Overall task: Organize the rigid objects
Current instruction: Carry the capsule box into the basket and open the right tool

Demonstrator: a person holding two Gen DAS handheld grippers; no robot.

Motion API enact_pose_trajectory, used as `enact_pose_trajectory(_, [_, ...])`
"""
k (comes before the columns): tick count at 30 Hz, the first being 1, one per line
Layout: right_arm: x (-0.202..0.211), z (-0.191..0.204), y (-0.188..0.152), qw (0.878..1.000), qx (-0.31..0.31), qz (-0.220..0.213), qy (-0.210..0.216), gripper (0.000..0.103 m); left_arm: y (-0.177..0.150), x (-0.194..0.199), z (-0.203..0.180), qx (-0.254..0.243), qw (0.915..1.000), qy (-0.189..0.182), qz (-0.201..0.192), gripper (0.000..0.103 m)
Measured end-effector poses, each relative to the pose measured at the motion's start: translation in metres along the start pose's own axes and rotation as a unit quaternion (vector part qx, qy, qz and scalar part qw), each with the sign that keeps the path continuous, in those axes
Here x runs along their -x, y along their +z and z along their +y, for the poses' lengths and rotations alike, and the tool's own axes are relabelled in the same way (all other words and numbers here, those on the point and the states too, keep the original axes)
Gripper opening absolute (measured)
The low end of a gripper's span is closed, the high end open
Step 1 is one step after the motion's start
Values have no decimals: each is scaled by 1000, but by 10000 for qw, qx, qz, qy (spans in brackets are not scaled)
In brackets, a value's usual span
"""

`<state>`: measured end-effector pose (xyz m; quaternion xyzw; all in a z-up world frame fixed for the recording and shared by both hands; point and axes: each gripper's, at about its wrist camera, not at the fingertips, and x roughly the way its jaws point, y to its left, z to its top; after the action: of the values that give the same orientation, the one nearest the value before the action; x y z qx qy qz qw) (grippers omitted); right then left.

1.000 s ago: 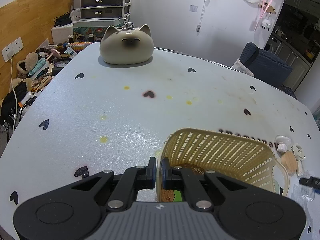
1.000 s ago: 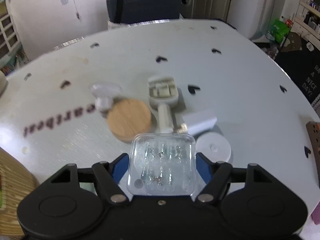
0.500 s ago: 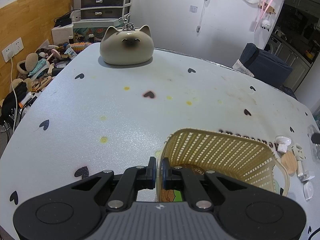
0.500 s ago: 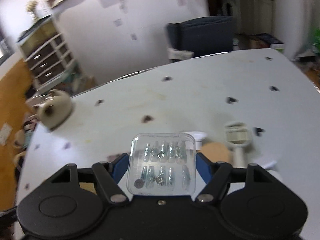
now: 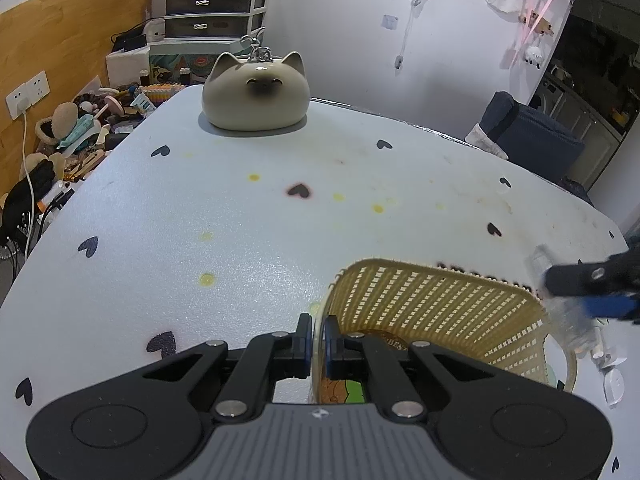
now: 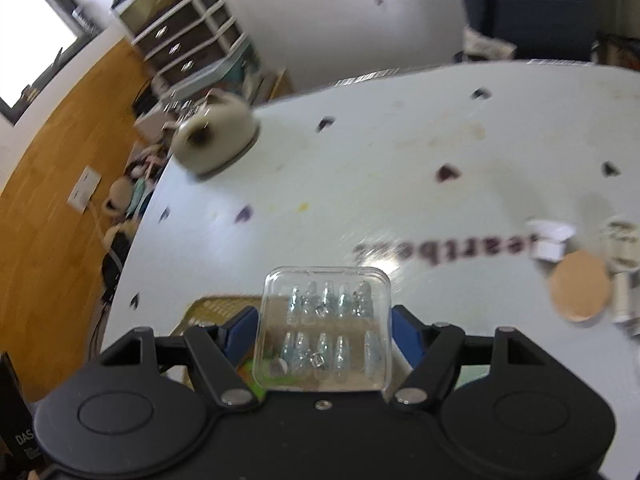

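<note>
A: Surface is a white round table (image 5: 280, 248) printed with black hearts, a few yellow spots on it. Wood-panelled wall and a grey drawer unit (image 5: 216, 0) behind on the left, clutter on the floor beside the table.

B: Left to right on the table?

A: Beige ceramic cat-head jar (image 5: 256, 96) at the far edge. Yellow woven plastic basket (image 5: 440, 308) near the front, right of centre. Past the basket, on the right in the right wrist view: a white plastic cap-shaped piece (image 6: 550, 240), a round light-wood disc (image 6: 580, 292) just beside it, a white cylindrical part (image 6: 622, 248) next to that. All blurred, can't give detail.

B: Left gripper (image 5: 316, 340)?

A: Black, clamped tight on the basket's near rim, one finger outside the wall and one inside. Basket sits on the table.

B: Right gripper (image 6: 326, 334)?

A: Jaws wide, blue pads pressed on both sides of a clear square plastic case (image 6: 326, 328) with two rows of small transparent pieces inside. Case is held in the air, above the table, with the basket corner (image 6: 216, 308) showing below it at the left. In the left wrist view the same gripper (image 5: 572, 300) comes in from the right edge, with the case (image 5: 560, 304) at the basket's far right corner, motion-blurred. Can't tell whether it's over the opening or just outside the rim.
</note>
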<state>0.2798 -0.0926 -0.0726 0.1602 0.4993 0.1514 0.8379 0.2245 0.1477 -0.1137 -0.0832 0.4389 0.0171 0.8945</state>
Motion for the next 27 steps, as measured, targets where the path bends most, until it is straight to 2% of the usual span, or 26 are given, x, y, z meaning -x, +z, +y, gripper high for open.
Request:
enact_pose_trajectory(9, [-52,23,-12,9965,24,805,221,74,-2,0,2,60,10000,-44,-39,6])
enact_pose_trajectory(11, [-60,30,-13,9973,202,706,-44,74,-2,0,3,76,9999,-63,-46,6])
enact_pose_trajectory(16, [-66,35,-7,9967,226,741,-232,74,-2,-1,5,155,9998,-72,-71,6])
enact_pose_trajectory(22, [-66,50,-9,9961,388,796,-43,74,-4,0,8,223,9996,-132,-95,6])
enact_pose_trajectory(27, [-86,51,-7,9940,78,1093,66,74,-4,0,9,266,9994,-188,-111,6])
